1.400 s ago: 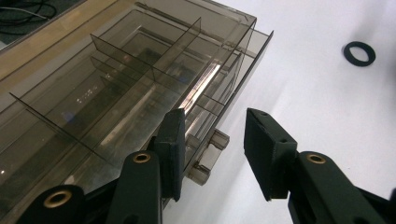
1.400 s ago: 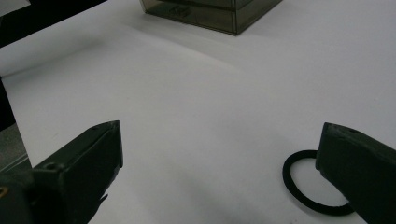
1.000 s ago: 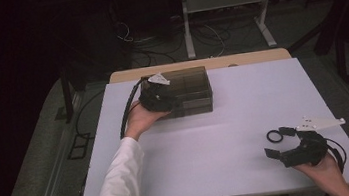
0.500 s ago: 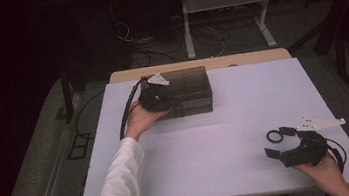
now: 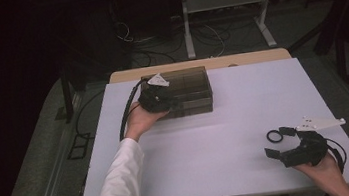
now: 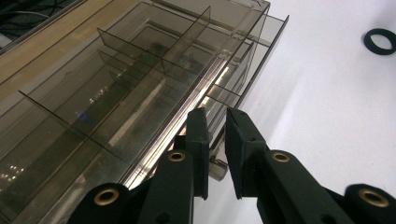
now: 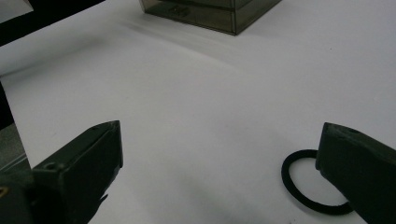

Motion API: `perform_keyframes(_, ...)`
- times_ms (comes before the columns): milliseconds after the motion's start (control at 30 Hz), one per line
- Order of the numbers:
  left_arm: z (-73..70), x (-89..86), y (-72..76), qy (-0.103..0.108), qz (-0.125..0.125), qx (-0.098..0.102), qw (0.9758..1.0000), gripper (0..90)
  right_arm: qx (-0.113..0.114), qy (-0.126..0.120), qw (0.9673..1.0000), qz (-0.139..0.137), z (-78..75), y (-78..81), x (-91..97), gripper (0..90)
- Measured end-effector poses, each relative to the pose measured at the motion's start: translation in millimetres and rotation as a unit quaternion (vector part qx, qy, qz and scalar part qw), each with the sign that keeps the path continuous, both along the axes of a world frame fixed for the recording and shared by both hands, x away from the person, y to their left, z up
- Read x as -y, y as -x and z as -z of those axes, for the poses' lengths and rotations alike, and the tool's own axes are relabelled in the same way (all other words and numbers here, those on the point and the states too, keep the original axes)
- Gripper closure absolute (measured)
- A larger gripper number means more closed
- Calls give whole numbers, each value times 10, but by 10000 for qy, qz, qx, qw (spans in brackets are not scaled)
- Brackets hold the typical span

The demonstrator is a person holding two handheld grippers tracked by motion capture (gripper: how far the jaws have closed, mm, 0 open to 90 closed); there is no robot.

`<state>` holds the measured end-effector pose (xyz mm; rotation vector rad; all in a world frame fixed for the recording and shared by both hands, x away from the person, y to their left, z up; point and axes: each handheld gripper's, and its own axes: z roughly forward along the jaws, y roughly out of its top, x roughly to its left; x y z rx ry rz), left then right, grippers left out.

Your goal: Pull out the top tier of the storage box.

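Smoke-tinted clear plastic forms the organiser box (image 5: 182, 93), which stands at the far left part of the white table (image 5: 226, 122), against a strip of pale wood (image 5: 198, 65) along the far edge. Thin dividers split its upper level into compartments, and a shallow drawer (image 6: 243, 81) beneath projects a little from the front face. The left gripper (image 5: 155, 98) lies against the box's near left corner, held by a hand in a white sleeve (image 5: 120, 185). In the left gripper view its two black jaws have just been closing and now stand narrow, with a slim gap between the pads; they sit at the drawer's front edge, where a small tab (image 6: 217, 169) shows low between them. Whether the pads actually pinch that tab cannot be told. The right gripper (image 5: 281, 146) rests near the table's near right corner, well apart from the box. Its jaws stand wide and hold nothing. A black elastic ring (image 5: 274, 136) lies flat on the table just beside the gripper's far jaw; in the right gripper view that jaw overlaps the ring's edge.
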<state>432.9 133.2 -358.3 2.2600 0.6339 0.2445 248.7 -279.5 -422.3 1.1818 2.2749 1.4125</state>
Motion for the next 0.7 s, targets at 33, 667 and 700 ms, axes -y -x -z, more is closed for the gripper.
perform_keyframes(33,0,-1,2,2,-6,5,10000,782,2,3,10000,-1,1,0,0,3)
perform_keyframes(667,-3,-2,81,-43,79,52,9999,783,-6,8,10000,-18,5,-2,-6,3)
perform_keyframes(700,-2,-1,85,-43,85,62,9999,783,-6,10,10000,-17,5,-3,-6,3)
